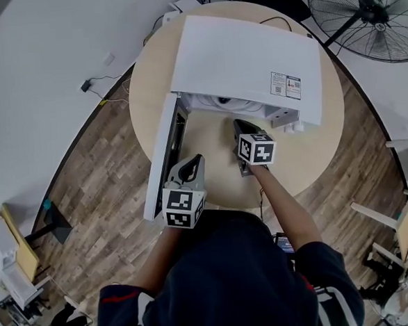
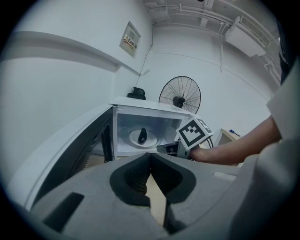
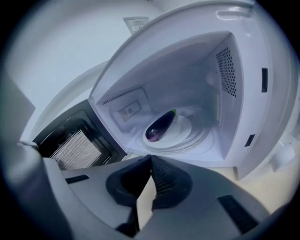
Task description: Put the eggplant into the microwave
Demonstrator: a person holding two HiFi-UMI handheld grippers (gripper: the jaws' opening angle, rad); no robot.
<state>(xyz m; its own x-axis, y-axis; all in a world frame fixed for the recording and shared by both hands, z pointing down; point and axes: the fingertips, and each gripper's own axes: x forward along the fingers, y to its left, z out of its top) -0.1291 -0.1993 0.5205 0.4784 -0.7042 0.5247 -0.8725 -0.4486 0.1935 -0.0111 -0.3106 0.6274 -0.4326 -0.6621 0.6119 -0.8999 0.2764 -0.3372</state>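
Eggplant [image 3: 160, 126] lies on the round white plate [image 3: 190, 136] inside the microwave [image 3: 234, 93], green stem end toward the back wall and dark purple body toward the opening. It touches nothing but the plate. The microwave stands on a round pale table [image 1: 308, 151], and its door [image 1: 163, 151] is swung wide open at the left of the cavity, edge out toward the person. The right gripper [image 3: 151, 161] is just in front of the open cavity, over the table top and pointing in and down at the plate. It is apart from the eggplant. Its jaws are closed tip to tip, with nothing between them. The left gripper [image 2: 150, 159] is further back, just beside the door's free edge, and looks along the door's inner face into the cavity. Its jaws also meet at the tips and hold nothing. From that gripper's view the right gripper's marker cube shows at the cavity's lower right corner, the person's forearm behind it. A fan [image 1: 378, 11] stands on the floor beyond the table.
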